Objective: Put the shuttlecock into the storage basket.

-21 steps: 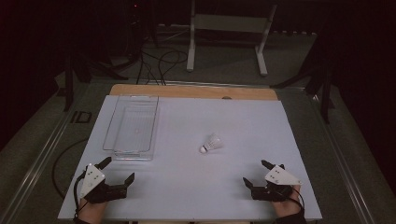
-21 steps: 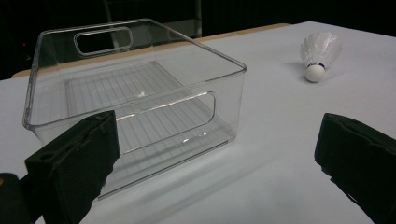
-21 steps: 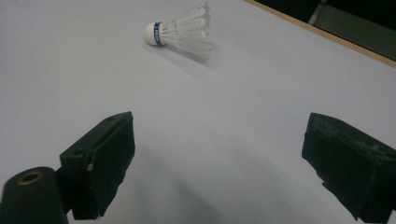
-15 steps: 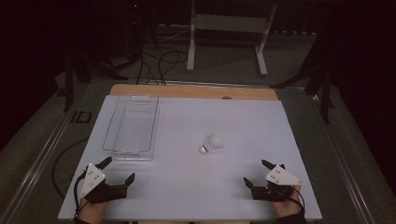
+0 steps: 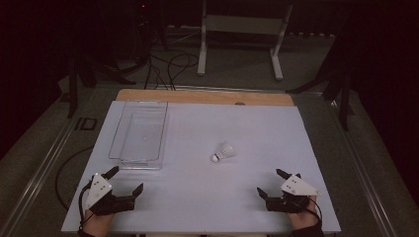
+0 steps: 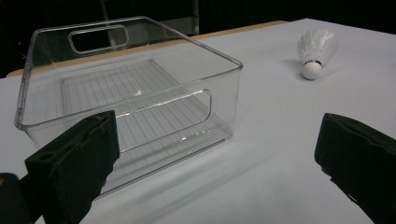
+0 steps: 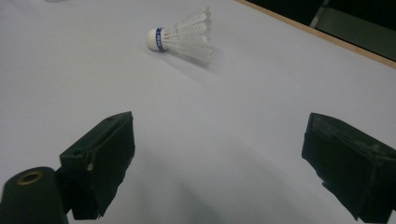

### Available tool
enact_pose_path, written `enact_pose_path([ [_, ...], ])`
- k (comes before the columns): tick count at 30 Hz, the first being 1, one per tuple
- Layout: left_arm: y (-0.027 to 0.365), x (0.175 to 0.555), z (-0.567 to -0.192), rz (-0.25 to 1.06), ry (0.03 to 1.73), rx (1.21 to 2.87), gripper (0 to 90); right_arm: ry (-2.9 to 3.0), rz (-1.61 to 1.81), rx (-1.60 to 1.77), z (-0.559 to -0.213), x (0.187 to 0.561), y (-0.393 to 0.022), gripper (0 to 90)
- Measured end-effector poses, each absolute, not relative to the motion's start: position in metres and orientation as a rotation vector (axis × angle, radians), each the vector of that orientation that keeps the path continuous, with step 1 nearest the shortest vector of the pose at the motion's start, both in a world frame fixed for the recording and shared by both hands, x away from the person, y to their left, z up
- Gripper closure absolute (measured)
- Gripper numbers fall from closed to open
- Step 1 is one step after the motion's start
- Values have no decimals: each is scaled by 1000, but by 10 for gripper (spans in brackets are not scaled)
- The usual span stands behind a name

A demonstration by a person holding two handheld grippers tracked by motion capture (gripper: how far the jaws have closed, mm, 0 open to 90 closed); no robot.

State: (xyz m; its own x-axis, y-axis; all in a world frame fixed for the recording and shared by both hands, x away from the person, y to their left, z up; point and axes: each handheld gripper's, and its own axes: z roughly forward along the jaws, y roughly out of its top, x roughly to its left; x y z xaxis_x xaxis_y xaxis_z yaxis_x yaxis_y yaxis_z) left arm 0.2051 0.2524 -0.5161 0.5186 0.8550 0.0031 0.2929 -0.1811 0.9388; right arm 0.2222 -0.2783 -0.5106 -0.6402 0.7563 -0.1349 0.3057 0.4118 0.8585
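A white shuttlecock (image 5: 223, 151) lies on its side near the middle of the white table; it shows far right in the left gripper view (image 6: 315, 50) and at the top in the right gripper view (image 7: 184, 35). A clear plastic bin (image 5: 140, 134) stands empty at the left (image 6: 126, 88). My left gripper (image 5: 126, 180) rests at the near left corner, open, just short of the bin, nothing between its jaws (image 6: 215, 163). My right gripper (image 5: 272, 183) rests at the near right, open and empty (image 7: 217, 158), a little short of the shuttlecock.
The white table top (image 5: 257, 128) ends in a wooden strip (image 5: 205, 97) at the far edge. Beyond it, on the dark floor, stand a metal frame (image 5: 242, 29) and loose cables (image 5: 163, 64). A small dark object (image 5: 88, 123) lies left of the table.
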Motion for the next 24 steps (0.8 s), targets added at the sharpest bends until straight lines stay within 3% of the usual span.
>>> enact_pose_path([
  [24, 254, 203, -499, 654, 969, 1692, 7, 2170, 1163, 906, -511, 224, -276, 94],
])
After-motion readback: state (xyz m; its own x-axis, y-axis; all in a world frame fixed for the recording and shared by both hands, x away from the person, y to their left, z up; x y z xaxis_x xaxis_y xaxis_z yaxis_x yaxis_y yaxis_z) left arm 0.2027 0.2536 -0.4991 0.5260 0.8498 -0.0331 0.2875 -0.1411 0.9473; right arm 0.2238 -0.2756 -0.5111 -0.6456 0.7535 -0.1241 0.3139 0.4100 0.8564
